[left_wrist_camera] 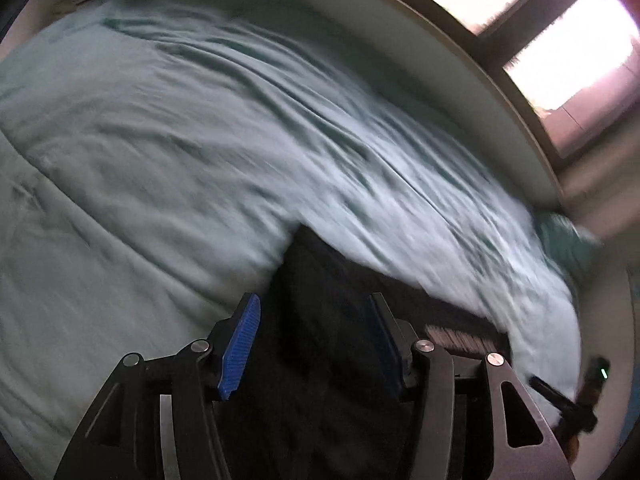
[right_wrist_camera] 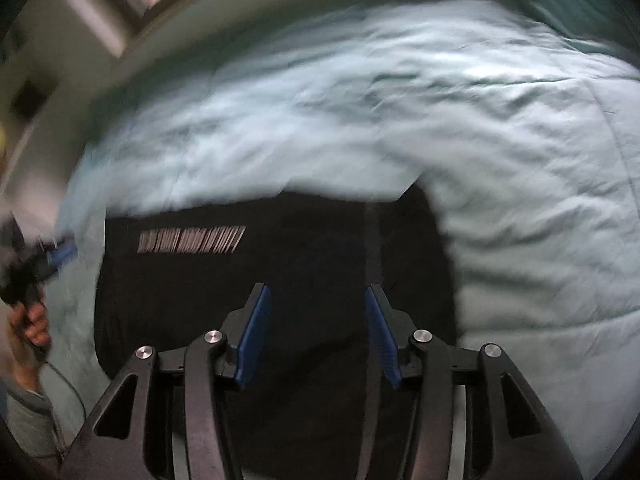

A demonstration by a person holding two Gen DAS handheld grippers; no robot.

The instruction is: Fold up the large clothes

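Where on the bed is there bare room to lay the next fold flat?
Open quilt lies right of the black garment and beyond its far edge. It is crowded on the garment's other side: the left claw hovers there, near the bed's edge. Both claws are open and empty; the right claw is over the garment.

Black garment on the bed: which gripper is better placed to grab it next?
Probably the right gripper: open, centred over the black garment. The left gripper is open too, but near the garment's edge by the teal bedcover. Both views are blurred.
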